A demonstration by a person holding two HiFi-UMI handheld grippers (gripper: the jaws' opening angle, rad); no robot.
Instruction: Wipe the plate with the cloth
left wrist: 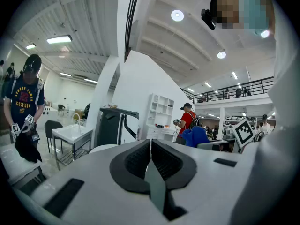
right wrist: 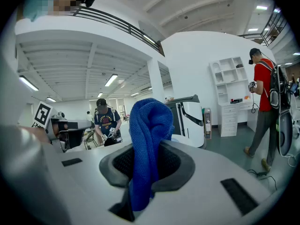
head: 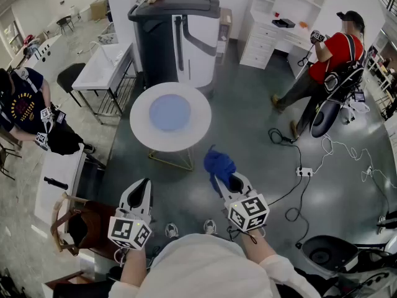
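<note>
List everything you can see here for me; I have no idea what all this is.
round table: one, white, middle of the floor
plate: one, pale blue, on the round table
cloth: one, blue, between the right gripper's jaws
large machine: one, dark grey and white, behind the round table
sink stand: one, white, left of the large machine
shelf unit: one, white, far right
person in red: one, standing at right
person in dark shirt: one, at left edge
power strip: one, white, floor at right, with cables
left gripper: white, shut, empty
right gripper: white, shut on the cloth
</note>
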